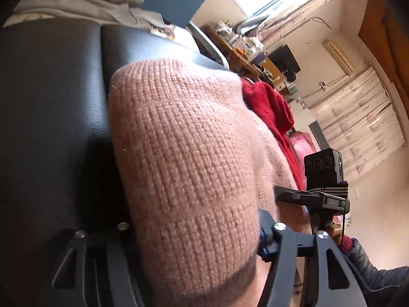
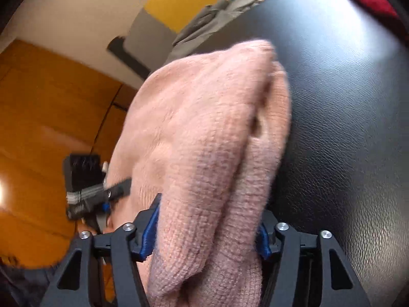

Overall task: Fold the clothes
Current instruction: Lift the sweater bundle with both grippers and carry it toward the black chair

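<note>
Pink sweater (image 1: 184, 153) bunched up over the black leather seat (image 1: 51, 102), left gripper (image 1: 194, 235) and right gripper (image 2: 207, 232) fingers each pinching it, red sweater (image 1: 268, 107) beside it

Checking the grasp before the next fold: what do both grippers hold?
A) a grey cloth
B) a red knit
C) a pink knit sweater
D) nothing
C: the pink knit sweater bunches between the left gripper fingers and likewise fills the right gripper.

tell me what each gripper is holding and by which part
Both hold the pink knit sweater: left gripper and right gripper each clamp a bunched fold; which part cannot be told.
</note>
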The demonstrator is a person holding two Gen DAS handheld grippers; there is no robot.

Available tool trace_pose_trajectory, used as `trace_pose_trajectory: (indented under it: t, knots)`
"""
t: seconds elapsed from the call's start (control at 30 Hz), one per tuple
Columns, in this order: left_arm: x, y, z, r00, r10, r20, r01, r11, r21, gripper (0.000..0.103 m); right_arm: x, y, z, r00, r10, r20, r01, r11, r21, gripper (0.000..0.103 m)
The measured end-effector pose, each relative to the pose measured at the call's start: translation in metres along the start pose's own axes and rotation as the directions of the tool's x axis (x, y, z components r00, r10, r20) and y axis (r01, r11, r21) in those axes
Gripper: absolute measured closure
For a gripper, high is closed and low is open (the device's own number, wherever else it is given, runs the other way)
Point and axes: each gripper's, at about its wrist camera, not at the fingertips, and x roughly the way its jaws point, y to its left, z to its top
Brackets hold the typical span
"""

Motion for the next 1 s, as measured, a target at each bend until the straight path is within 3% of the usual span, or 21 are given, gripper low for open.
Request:
trace_pose_trajectory:
  t: [0.17, 0.37, 0.47, 0.6, 0.7, 0.8, 0.87, 1.0]
  knots:
    - [-0.022, -0.013, -0.023, 0.995, 0.076, 0.068, -0.080, 0.995, 0.053, 0.045, 0.007, 0.013, -0.010, 1.000, -0.015, 0.010, 0.016, 1.000, -0.019, 0.051]
    - [-0.075, -0.011, -0.044, 0.973, 0.163, 0.163, -0.174, 0.983, 0.056, 0.045, 0.043, 0.042, -0.020, 0.997, 0.075, -0.014, -0.076, 0.996, -0.047, 0.053]
    - [-0.102, -0.014, -0.054, 0.953, 0.206, 0.222, -0.221, 0.974, 0.043, 0.045, 0.072, 0.070, -0.019, 0.989, 0.139, -0.052, -0.143, 0.986, -0.082, 0.056]
    - [-0.155, -0.010, -0.066, 0.906, 0.281, 0.316, -0.302, 0.953, 0.016, 0.045, 0.117, 0.112, -0.016, 0.967, 0.225, -0.115, -0.239, 0.963, -0.126, 0.056]
    - [-0.198, -0.001, -0.073, 0.861, 0.338, 0.381, -0.356, 0.934, -0.025, 0.045, 0.161, 0.157, -0.010, 0.941, 0.286, -0.183, -0.315, 0.936, -0.159, 0.056]
    - [-0.252, 0.014, -0.082, 0.796, 0.403, 0.451, -0.414, 0.907, -0.080, 0.045, 0.202, 0.210, -0.002, 0.909, 0.339, -0.244, -0.389, 0.899, -0.199, 0.056]
    - [-0.293, 0.022, -0.084, 0.738, 0.450, 0.503, -0.455, 0.882, -0.121, 0.045, 0.225, 0.243, 0.003, 0.888, 0.367, -0.278, -0.432, 0.874, -0.223, 0.056]
    - [-0.375, 0.040, -0.086, 0.608, 0.530, 0.591, -0.518, 0.829, -0.211, 0.045, 0.276, 0.346, 0.019, 0.834, 0.424, -0.352, -0.531, 0.790, -0.307, 0.056]
